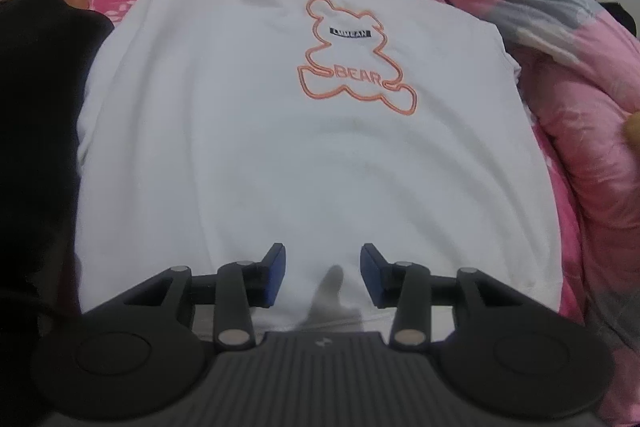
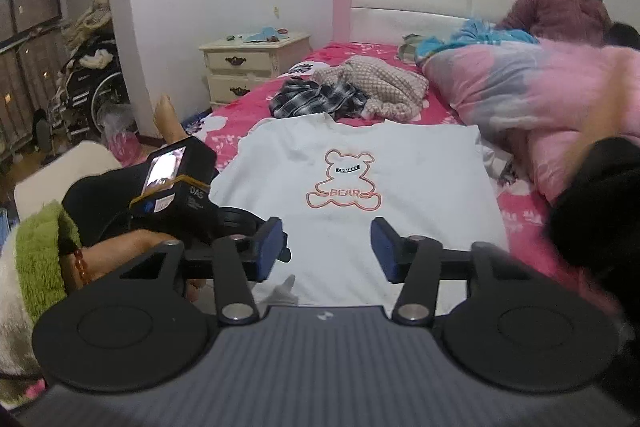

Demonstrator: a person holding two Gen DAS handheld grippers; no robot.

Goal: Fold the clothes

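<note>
Both tongs, left tongs [image 1: 322, 275] and right tongs [image 2: 329, 249], apart over white sweatshirt [image 1: 280, 147], nightstand [image 2: 256, 61] beside bed's head corner only in right view

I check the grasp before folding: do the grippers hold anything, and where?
Nothing is held. Left gripper and right gripper stand open above the white bear-print sweatshirt.

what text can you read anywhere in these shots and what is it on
"BEAR" in orange outline letters, on the chest print of the white sweatshirt, inside the bear outline.
Black strip across the bear's head: white letters, too blurred to read for sure.
Side of the camera on the left tongs: letters and a small label, too small and tilted to read.
Nothing else readable.
</note>
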